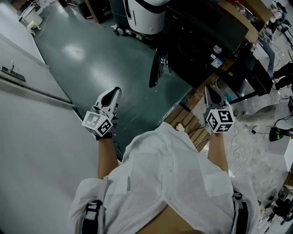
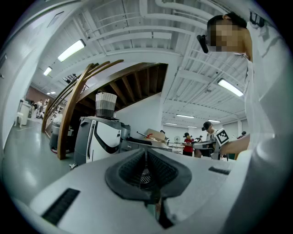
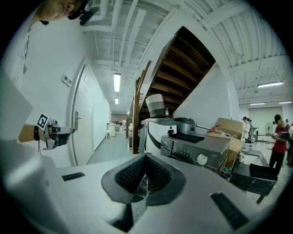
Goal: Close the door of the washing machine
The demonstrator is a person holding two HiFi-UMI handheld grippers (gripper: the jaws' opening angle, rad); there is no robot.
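Observation:
The black washing machine [image 1: 201, 36] stands at the top of the head view, its round door [image 1: 159, 68] swung open toward the green floor. My left gripper [image 1: 115, 91] is shut and empty, held over the floor to the left of the door and apart from it. My right gripper [image 1: 208, 88] is also shut and empty, just below the machine's front right corner. In the right gripper view the machine's control panel with a round knob [image 3: 201, 159] lies ahead and to the right of the shut gripper [image 3: 145, 170]. The left gripper view shows its shut gripper [image 2: 145, 161] pointing level across the hall.
A white rounded unit [image 1: 146, 13] stands left of the machine. A white wall with a door [image 1: 27, 87] runs along the left. A wooden pallet [image 1: 187, 123] lies under my right arm, with cables and clutter [image 1: 274, 132] at the right. Wooden stairs [image 3: 183, 68] rise behind.

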